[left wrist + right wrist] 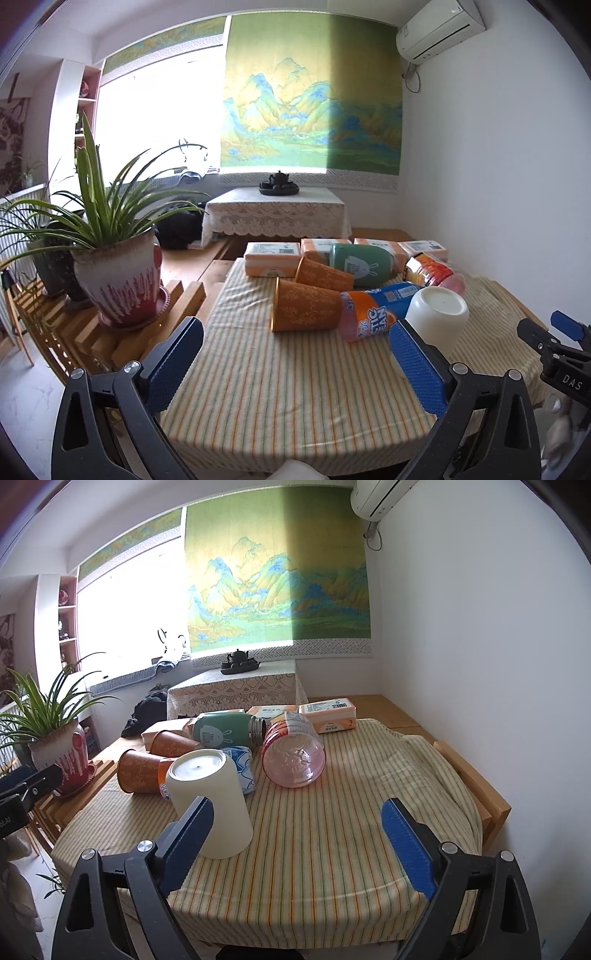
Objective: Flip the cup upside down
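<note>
A cream-white cup (210, 805) stands upside down on the striped tablecloth (332, 830), base up; it also shows in the left wrist view (437, 314). My right gripper (297, 834) is open and empty, its left finger (192, 834) in front of the cup's lower left side. My left gripper (295, 354) is open and empty, above the cloth, with the cup just beyond its right finger (417, 369). The right gripper also shows at the right edge of the left wrist view (554, 343).
Two orange cups (306, 308) (323, 275) lie on their sides with an orange-and-blue bottle (373, 310), a green bottle (360, 264), a clear pink jar (293, 753) and tissue packs (271, 258). Potted plants (118, 273) stand on a wooden rack at left. A wall is at right.
</note>
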Available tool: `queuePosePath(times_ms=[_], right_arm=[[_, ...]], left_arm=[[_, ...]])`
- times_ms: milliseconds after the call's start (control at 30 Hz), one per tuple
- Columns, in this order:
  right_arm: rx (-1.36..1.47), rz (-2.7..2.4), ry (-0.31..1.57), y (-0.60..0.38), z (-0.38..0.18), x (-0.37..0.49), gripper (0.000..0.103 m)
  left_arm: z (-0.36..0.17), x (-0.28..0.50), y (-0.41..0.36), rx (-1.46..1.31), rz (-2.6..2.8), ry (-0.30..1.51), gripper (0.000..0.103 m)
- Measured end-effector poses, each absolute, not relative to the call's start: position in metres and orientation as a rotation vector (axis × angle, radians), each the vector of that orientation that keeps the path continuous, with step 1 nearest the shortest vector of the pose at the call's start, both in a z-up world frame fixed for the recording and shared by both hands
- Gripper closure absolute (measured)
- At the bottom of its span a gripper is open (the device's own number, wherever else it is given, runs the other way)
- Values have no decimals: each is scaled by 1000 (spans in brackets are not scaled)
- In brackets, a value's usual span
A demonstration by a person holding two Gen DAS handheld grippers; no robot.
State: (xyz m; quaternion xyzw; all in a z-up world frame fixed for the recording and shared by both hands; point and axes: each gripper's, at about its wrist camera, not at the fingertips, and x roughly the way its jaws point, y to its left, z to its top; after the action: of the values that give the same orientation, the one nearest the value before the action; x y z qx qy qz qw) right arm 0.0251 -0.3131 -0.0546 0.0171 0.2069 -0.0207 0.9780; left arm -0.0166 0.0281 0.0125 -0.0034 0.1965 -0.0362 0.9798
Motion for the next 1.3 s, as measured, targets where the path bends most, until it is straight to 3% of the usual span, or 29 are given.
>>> queuePosePath(times_ms=[1300], right_arm=[[32,-94,386,-311,-58,23,11]], left_arm=[[8,-11,13,10,-67,407,1]])
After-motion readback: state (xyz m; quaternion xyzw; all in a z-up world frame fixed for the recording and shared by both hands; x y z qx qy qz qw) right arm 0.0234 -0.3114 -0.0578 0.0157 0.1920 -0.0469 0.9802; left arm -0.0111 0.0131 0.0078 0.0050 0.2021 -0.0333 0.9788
